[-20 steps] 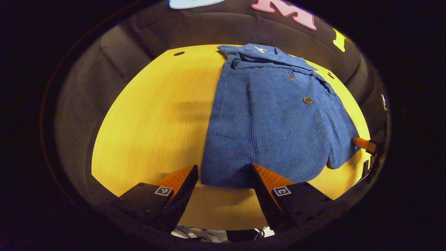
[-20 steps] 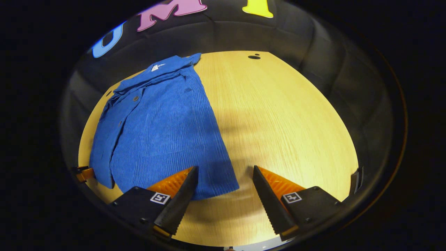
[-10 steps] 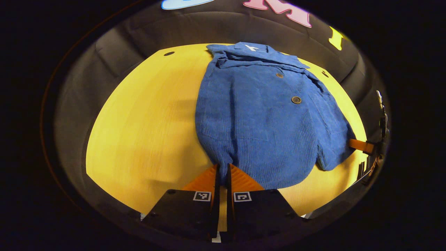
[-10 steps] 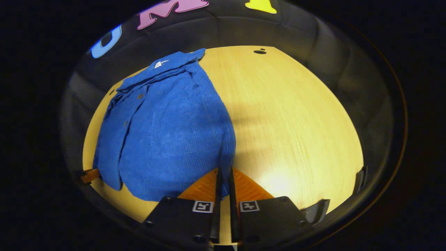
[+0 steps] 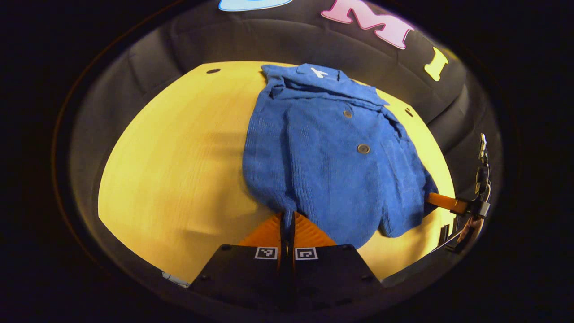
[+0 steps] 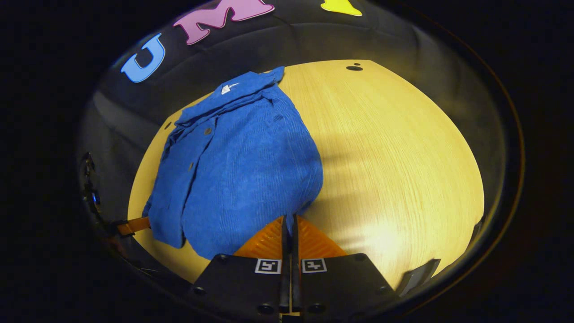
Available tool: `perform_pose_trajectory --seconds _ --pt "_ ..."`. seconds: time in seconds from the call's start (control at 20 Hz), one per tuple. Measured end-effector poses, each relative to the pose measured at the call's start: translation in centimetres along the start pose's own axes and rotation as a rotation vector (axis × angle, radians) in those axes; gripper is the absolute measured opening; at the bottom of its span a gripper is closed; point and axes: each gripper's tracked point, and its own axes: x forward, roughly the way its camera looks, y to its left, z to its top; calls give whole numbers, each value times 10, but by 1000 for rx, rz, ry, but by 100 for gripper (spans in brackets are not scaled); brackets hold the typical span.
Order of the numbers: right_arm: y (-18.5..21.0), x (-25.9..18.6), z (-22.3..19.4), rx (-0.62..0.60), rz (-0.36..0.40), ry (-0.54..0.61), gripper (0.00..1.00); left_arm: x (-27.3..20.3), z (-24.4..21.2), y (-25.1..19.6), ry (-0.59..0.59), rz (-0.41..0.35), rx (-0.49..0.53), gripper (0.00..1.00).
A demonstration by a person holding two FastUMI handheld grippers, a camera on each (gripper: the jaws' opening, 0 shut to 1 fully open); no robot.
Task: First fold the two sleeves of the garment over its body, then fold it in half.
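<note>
A blue corduroy shirt lies on the wooden table, collar at the far end, sleeves folded over its body. In the left gripper view, my left gripper is shut on the shirt's near hem at its left corner, which is lifted off the table. In the right gripper view, my right gripper is shut on the shirt's hem at the right corner, also raised. The right gripper's fingers show at the shirt's far corner in the left gripper view; the left gripper's fingers show at the lower left of the right gripper view.
The round wooden table has bare surface on both sides of the shirt. Small dark holes sit near its far edge. The black cloth wall rings the table.
Both grippers went from open around the hem corners to shut on them. They have since lifted the hem and carried it toward the collar, so the lower shirt bulges up.
</note>
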Motion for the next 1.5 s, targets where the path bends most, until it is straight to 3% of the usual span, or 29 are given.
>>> perform_pose_trajectory --seconds 0.4,0.9,1.15,1.25,1.35,1.5 --pt "44 -8 103 -42 75 -146 3 -21 123 -33 -196 -96 0 0" --pt "83 13 278 -71 140 -385 2 4 300 -36 -484 -72 59 0" --pt "102 51 365 -154 133 -477 2 44 393 -21 -628 -27 75 0" --pt "102 75 398 -184 109 -513 2 61 439 -12 -754 -22 46 0" --pt "101 104 426 -192 93 -533 0 88 470 -5 -793 -43 18 0" --pt "82 148 455 -199 31 -548 0 149 487 8 -791 -38 68 0"
